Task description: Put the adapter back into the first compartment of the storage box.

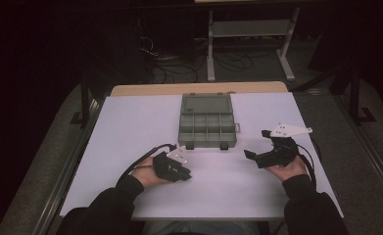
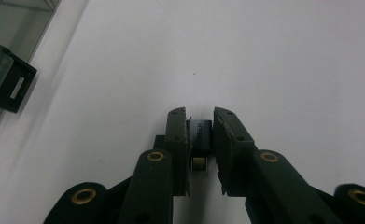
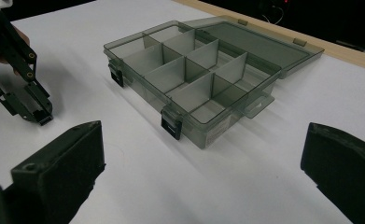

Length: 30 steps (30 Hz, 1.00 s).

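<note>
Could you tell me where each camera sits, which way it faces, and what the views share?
High view: above the person's side, looking forward and down on the white table; forearms, left gripper, right gripper.
Left gripper view: along jaws shut on a small black part, facing the tabletop.
Right gripper view: between open jaws, facing the open compartment box.
Shared: all three show the box.

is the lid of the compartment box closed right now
No, the lid lies flat open behind the compartment box, so its dividers show from above.
</note>
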Motion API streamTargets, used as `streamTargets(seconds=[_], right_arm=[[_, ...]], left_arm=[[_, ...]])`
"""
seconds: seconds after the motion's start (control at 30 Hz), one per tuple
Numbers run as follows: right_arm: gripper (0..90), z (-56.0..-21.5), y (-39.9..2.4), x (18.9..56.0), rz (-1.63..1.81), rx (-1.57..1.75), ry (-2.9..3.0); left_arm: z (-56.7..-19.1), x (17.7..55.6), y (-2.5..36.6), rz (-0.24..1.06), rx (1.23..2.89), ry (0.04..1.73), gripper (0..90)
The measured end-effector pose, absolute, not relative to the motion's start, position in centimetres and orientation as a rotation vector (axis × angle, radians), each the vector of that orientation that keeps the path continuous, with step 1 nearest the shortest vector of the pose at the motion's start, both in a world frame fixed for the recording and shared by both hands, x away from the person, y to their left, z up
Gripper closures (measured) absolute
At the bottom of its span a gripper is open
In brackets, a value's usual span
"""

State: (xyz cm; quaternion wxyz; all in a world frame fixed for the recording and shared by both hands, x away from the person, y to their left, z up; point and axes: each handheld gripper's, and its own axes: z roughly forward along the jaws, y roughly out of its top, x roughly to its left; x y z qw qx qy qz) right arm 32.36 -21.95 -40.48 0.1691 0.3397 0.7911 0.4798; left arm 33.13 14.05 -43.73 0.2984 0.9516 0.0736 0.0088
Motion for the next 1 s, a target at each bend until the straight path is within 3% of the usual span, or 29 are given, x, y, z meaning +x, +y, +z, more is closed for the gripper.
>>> streamTargets(seconds=[1.0], right_arm=[[0.0,-40.3,-21.8,32.1,1.380,0.948,2.250]], left_arm=[[-38.2,34.2,14.4,0.041,2.493,0.126,76.3]])
